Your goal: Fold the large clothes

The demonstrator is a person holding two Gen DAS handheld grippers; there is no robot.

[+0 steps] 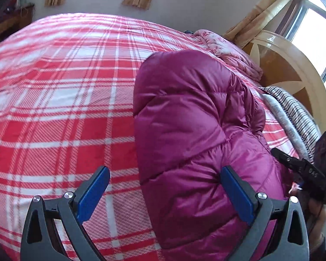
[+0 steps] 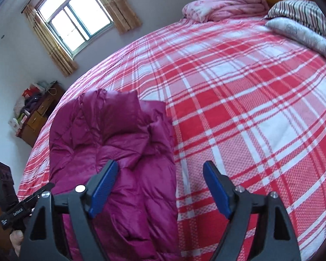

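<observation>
The left gripper (image 1: 165, 192) hangs with jaws apart over a folded magenta down jacket (image 1: 195, 130) on the plaid bedspread (image 1: 60, 100).

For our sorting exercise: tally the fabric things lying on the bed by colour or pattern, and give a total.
Magenta jacket: 1
Pink floral quilt: 1
Striped blanket: 1
Grey patterned pillow: 1
Total: 4

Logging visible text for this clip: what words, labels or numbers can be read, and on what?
"GenRobot.AI": on the left gripper's black body, right wrist view.
"045": on the right gripper's black body, left wrist view; a mark before it is unreadable.
Clutter on the dresser: too small to read.
</observation>
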